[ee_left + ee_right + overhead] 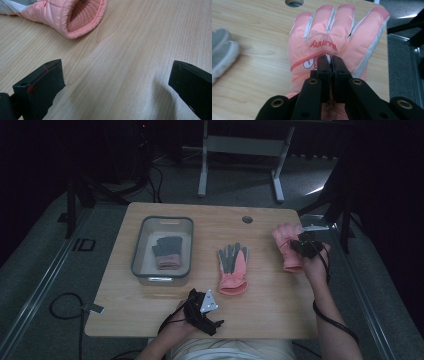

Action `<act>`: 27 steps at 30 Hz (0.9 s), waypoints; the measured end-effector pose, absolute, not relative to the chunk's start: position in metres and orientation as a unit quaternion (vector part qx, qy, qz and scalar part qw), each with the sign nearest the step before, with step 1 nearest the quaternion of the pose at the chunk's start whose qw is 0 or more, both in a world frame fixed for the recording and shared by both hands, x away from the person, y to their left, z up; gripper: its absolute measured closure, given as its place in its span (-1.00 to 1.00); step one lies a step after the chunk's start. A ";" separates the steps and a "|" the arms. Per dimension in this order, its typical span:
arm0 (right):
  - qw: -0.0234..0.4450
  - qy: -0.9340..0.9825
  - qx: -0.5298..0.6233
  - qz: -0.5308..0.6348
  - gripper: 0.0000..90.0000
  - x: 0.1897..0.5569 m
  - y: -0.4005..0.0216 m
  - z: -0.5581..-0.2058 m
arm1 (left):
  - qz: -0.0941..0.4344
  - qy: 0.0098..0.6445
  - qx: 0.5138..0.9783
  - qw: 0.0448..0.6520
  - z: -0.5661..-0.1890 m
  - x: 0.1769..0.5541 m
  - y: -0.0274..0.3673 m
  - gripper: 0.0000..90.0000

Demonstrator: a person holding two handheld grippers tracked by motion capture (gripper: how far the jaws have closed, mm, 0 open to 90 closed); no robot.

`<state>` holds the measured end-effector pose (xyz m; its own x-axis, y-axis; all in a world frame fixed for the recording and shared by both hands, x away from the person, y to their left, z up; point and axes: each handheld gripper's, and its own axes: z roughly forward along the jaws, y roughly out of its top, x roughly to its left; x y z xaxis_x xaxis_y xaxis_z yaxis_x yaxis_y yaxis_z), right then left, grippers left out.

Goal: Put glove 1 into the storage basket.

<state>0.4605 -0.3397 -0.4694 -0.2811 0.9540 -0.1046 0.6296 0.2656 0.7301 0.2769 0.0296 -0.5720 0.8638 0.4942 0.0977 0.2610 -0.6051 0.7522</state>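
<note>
The pink glove (329, 45) at the right edge of the counter (150, 305) is pinched at the back of its hand by the right gripper (331, 62), jaws pressed together on a fold of fabric just below the printed lettering. The glove appears lifted or half-raised off the wood in the high view (287, 245); whether the cuff is clear of the surface cannot be told. Its long axis runs from the cuff near the person to the fingertips at the far edge, fingers pointing away, back side up. A second pink glove (233, 270) is laid flat mid-counter, grey palm up, fingers likewise away, cuff toward the near edge; its open cuff (82, 20) is seen just ahead of the left gripper (117, 82), which is spread wide, holds nothing and hangs just over bare wood near the front edge (204, 312). A grey bin (137, 245) stands left of centre, with a dark glove with a pink cuff (167, 252) lying in it. Judged progress: one item binned, one glove grasped but not yet carried over, one untouched. Two transfers are judged to be left, both leftward across the counter.
</note>
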 end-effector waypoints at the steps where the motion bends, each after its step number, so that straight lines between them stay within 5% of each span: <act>1: 0.283 0.741 0.536 0.289 0.92 0.456 -0.337 -0.467 | 0.149 0.214 0.883 0.389 -0.572 0.277 0.030 -1.00; 13: 0.259 0.707 0.574 0.321 0.92 0.393 -0.305 -0.465 | 0.151 0.213 0.883 0.389 -0.571 0.276 0.030 -1.00; 27: 0.261 0.699 0.594 0.302 0.91 0.385 -0.301 -0.494 | 0.150 0.208 0.883 0.392 -0.571 0.275 0.031 -1.00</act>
